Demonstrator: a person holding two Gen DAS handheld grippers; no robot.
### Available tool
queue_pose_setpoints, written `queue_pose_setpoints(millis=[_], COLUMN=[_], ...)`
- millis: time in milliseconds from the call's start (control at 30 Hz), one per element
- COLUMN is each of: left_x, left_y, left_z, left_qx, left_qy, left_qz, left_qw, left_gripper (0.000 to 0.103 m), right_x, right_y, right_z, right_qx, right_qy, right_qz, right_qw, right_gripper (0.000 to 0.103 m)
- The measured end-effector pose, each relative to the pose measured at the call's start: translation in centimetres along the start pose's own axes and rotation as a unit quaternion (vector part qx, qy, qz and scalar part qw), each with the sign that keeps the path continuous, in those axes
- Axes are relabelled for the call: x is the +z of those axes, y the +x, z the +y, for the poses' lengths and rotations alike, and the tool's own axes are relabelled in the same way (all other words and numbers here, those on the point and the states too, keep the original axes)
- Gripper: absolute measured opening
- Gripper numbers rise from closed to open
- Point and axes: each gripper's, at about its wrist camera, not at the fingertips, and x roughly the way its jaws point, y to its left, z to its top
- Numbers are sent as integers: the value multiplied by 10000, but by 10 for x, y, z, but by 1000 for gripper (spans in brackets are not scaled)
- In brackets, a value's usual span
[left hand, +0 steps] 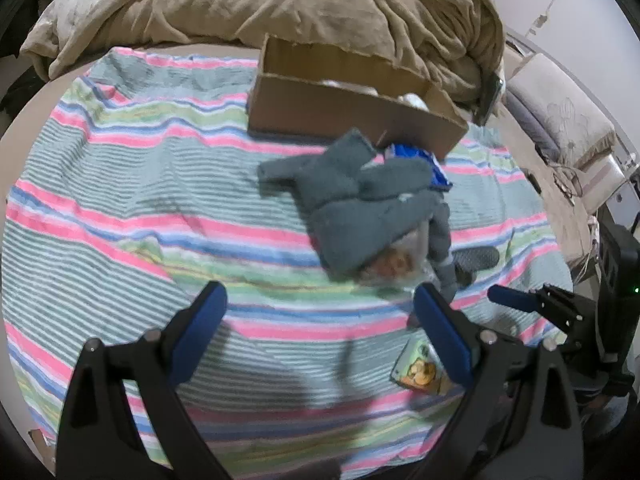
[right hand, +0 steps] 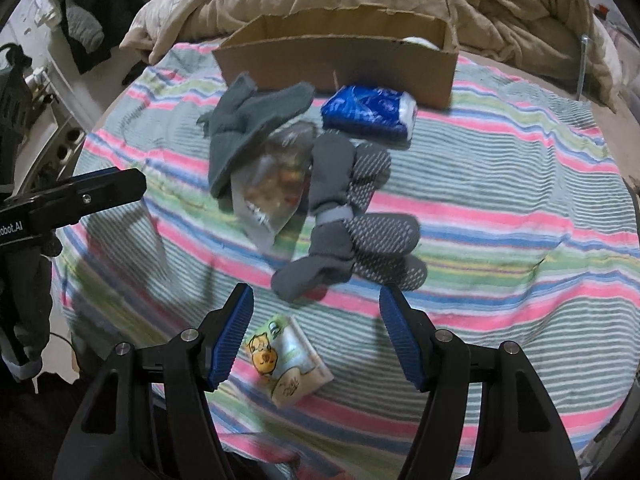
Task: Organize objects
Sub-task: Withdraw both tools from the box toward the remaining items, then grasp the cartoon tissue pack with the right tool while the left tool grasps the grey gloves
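A pile lies on the striped blanket (right hand: 500, 184) before an open cardboard box (right hand: 340, 62): a teal-grey cloth (right hand: 248, 128), a clear snack bag (right hand: 276, 184), grey grip socks (right hand: 352, 232) and a blue packet (right hand: 368, 112). A small snack packet (right hand: 288, 360) lies nearest. My right gripper (right hand: 316, 332) is open and empty, above the small packet, short of the socks. My left gripper (left hand: 320, 328) is open and empty, near the cloth (left hand: 352, 196), the clear bag (left hand: 396, 264) and the small packet (left hand: 418, 370). The box (left hand: 344, 108) stands behind.
A crumpled tan duvet (left hand: 280, 0) is heaped behind the box. Pillows (left hand: 560, 112) lie at the right in the left wrist view. Dark clothes (right hand: 88, 20) sit at the far left in the right wrist view. The blanket's left part is bare.
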Motion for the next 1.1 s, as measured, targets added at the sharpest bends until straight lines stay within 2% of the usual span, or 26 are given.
queue_pose_setpoints(millis=[600,1100], left_x=[-22,-29], left_y=[11,15], left_z=[8,13], left_qx=[56,54], left_qy=[-14,-28], left_qz=[253,369], left_qw=[9997,9993], left_gripper=[96,96], right_x=[-30,-43], right_y=[38,53], right_z=[16,28], right_qx=[165,-267], right_qy=[-389,-1050], right_qz=[821,1198], right_qw=[9957,9869], right_gripper=[69,69])
